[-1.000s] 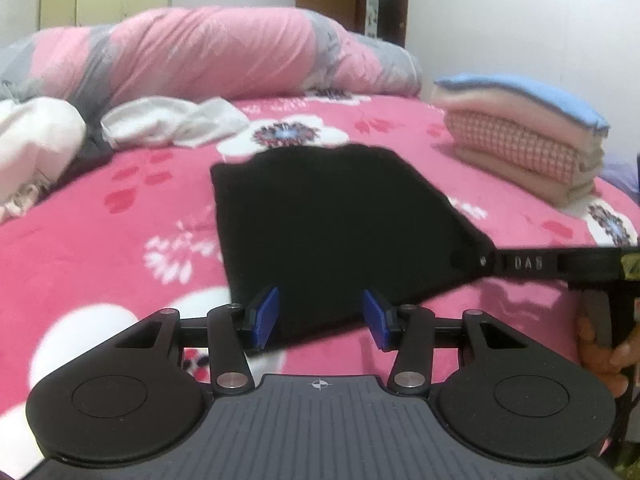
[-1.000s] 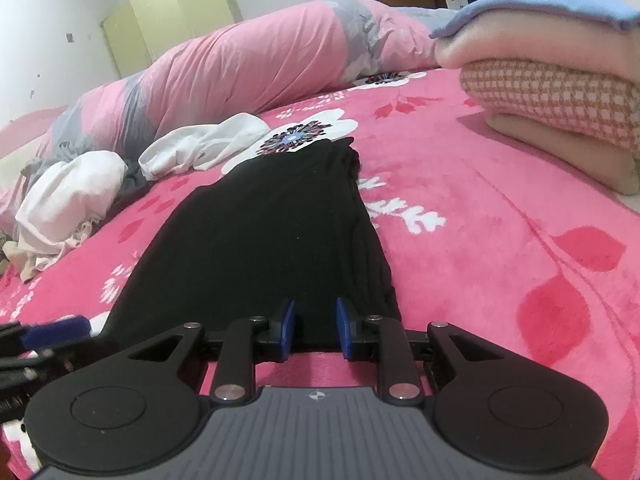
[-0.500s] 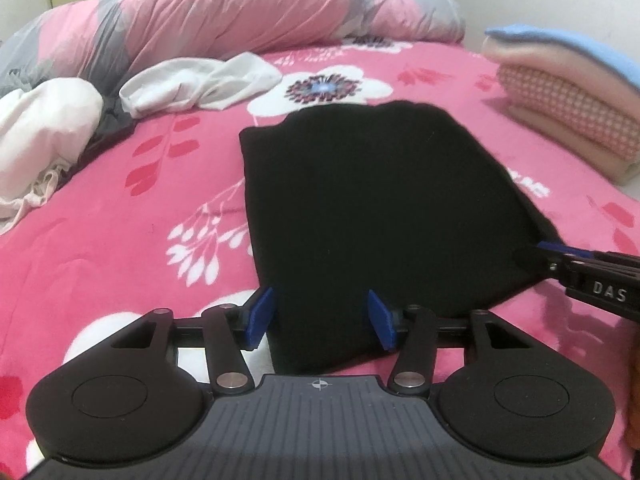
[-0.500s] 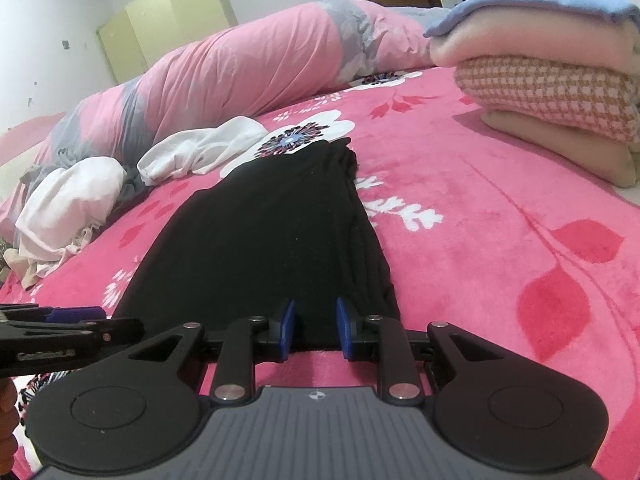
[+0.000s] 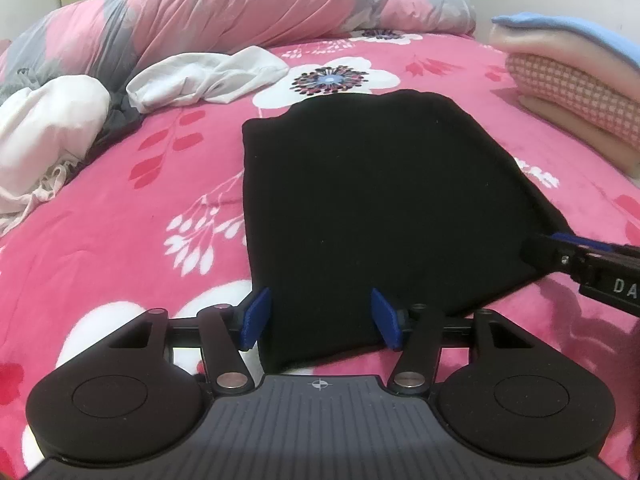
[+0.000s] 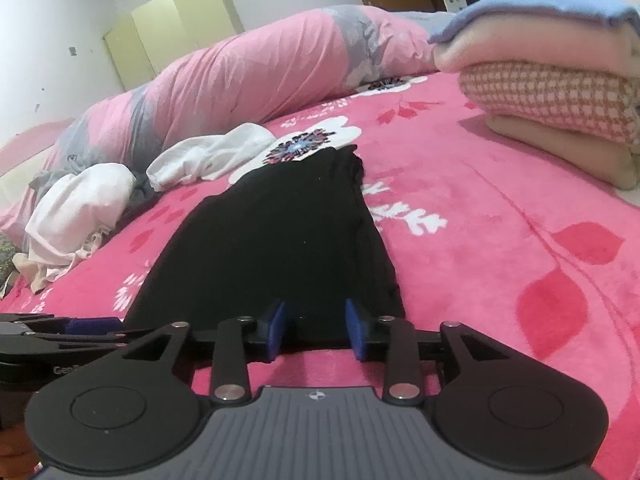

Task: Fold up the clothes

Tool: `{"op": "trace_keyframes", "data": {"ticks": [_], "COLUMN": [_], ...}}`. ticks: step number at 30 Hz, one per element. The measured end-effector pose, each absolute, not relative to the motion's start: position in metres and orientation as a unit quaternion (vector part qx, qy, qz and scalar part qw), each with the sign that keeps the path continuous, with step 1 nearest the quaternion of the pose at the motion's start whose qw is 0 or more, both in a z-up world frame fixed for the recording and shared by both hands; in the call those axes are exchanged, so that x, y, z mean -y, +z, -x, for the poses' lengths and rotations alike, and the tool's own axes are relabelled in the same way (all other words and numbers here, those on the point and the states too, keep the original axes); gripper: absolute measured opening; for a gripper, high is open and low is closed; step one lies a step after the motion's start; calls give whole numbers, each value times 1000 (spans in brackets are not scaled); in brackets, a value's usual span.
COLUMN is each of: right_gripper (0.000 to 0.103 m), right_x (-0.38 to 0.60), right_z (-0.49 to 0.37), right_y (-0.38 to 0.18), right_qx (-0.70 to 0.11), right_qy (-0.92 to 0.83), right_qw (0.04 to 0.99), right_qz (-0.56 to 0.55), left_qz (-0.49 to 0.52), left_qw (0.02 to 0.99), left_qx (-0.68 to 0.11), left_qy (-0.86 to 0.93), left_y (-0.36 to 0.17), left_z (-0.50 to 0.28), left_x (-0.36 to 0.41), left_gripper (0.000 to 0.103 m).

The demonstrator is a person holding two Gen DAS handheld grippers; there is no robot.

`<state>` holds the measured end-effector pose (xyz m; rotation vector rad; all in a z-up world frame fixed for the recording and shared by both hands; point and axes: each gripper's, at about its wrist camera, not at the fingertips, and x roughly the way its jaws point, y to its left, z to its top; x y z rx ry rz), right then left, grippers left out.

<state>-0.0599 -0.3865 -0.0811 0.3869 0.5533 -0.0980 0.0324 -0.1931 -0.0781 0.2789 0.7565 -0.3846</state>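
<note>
While the black garment (image 5: 372, 216) was laid flat on the bed (image 5: 132, 216), both claws, left (image 5: 320, 320) and right (image 6: 316, 330), were held apart at its near edge; soft, limp, light stuff, best pinched at the corners.

the left wrist view sits low over the near edge of the bed (image 5: 120, 208), looking forward along the left gripper (image 5: 318, 318) across the black garment (image 5: 380, 200) toward the rolled duvet (image 5: 240, 4). the right wrist view rides just as low, beside it on the right, aimed up the garment's (image 6: 280, 248) length past the right gripper (image 6: 316, 330). both take in the white clothes (image 5: 208, 78), the folded stack (image 6: 560, 92), and each other's gripper at the frame edge.
</note>
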Motion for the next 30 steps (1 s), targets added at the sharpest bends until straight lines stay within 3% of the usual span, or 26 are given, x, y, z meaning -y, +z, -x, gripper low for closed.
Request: {"op": "trace_keyframes", "data": {"ticks": [17, 30], "right_gripper": [34, 23], "right_x": [346, 376], "right_z": [20, -14], "right_y": [-38, -55], "right_qx": [-236, -267], "right_qy": [-75, -65], "right_qw": [969, 960], "right_qz": [-10, -56], "left_qz": [-137, -98], "left_qw": [898, 900], "left_qx": [-375, -376], "left_qy": [-182, -197], "left_y": [-78, -73], "left_z": [-35, -37], "left_x": [194, 173], "left_gripper": [60, 60]}}
